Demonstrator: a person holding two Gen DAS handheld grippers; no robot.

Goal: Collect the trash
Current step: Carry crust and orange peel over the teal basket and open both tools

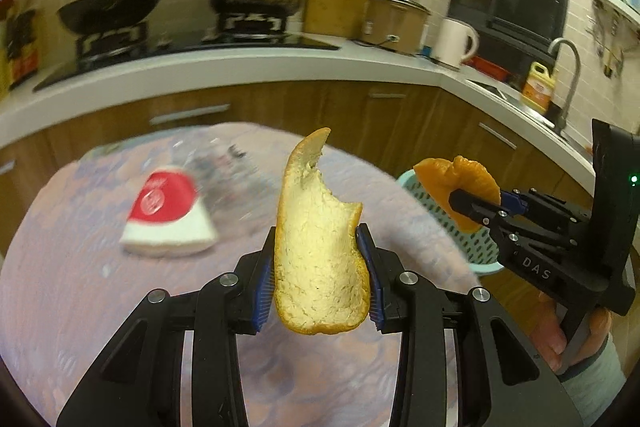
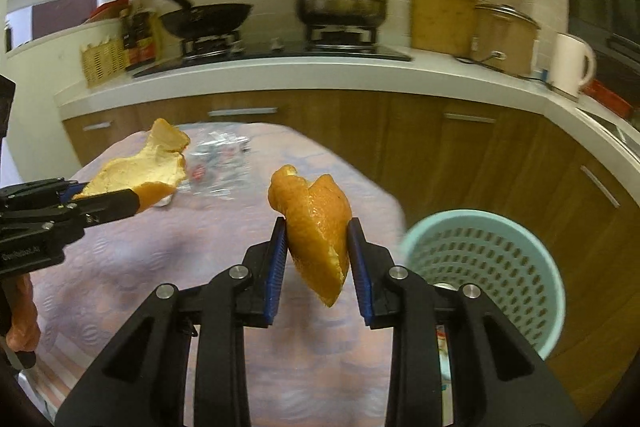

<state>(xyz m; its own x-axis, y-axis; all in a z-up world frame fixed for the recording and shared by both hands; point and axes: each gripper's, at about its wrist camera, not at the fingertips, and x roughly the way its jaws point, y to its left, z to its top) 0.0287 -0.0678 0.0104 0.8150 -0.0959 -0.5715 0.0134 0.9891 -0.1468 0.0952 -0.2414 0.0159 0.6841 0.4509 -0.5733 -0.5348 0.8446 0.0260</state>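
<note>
Left wrist view: left gripper [image 1: 320, 259] clamps pale peel [image 1: 316, 235] at lower centre; right gripper [image 1: 476, 203] pinches orange peel [image 1: 460, 183] at right, over the bin [image 1: 480, 247]. Advise dropping well inside its rim. Table [image 1: 80, 287] edge and cabinets [image 1: 320, 107] beyond leave room.

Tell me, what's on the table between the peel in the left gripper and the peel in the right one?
In the right wrist view, crumpled clear plastic wrapping lies on the table, behind the gap between the pale peel and the orange peel.
</note>
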